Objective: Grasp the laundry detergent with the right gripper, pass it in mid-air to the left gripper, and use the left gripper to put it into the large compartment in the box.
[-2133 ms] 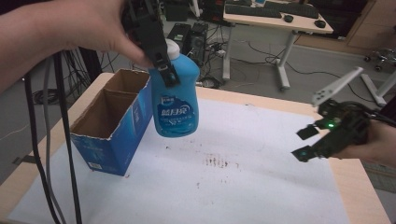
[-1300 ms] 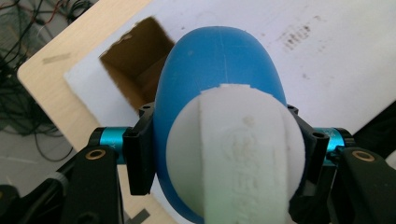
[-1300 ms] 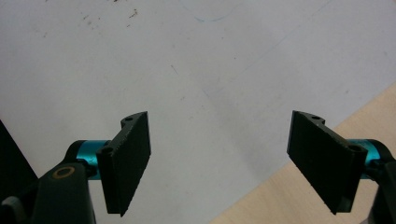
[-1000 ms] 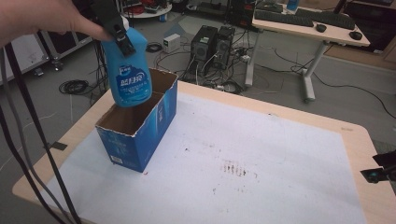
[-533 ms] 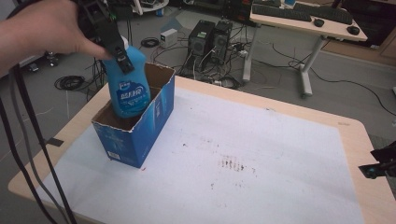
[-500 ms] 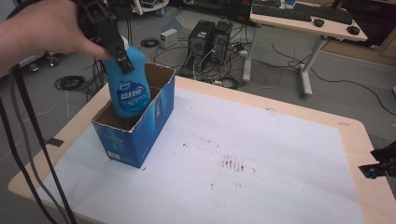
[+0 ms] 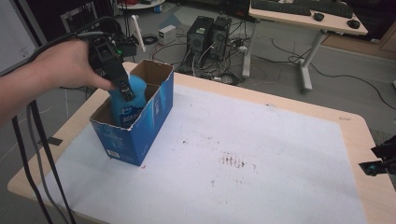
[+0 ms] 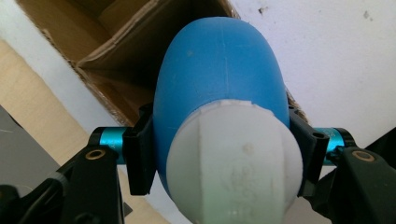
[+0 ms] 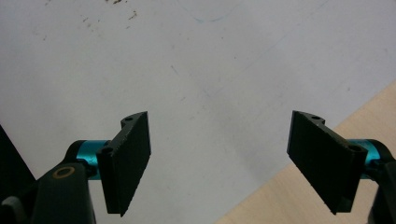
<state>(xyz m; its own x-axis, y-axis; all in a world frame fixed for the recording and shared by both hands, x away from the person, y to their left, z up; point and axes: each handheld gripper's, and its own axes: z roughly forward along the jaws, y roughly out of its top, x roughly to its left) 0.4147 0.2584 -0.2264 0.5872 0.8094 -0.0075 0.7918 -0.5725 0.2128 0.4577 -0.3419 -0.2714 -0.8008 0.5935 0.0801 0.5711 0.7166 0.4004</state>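
Note:
A blue detergent bottle [image 7: 133,100] with a white cap [image 8: 233,161] stands partly inside an open blue cardboard box [image 7: 140,130] at the table's left. My left gripper [image 7: 122,88] is shut on the bottle's neck, its black jaws pressing both sides just below the cap; in the left gripper view the bottle [image 8: 219,79] points down into the brown inside of the box [image 8: 107,56]. The bottle's lower part is hidden by the box wall. My right gripper [image 9: 219,158] hangs open over the white mat near the table's right edge, and in the high view its tips [image 7: 380,161] reach in from the right edge.
A white mat [image 7: 261,158] with brown stains covers most of the wooden table [image 7: 359,135]. Cables [image 7: 39,154] trail from the left hand past the table's left edge. Behind the table are a desk [image 7: 299,18], computer towers [image 7: 208,35] and floor cables.
The left hand has lowered the bottle from above the box down into it. The right gripper has stayed at the right edge.

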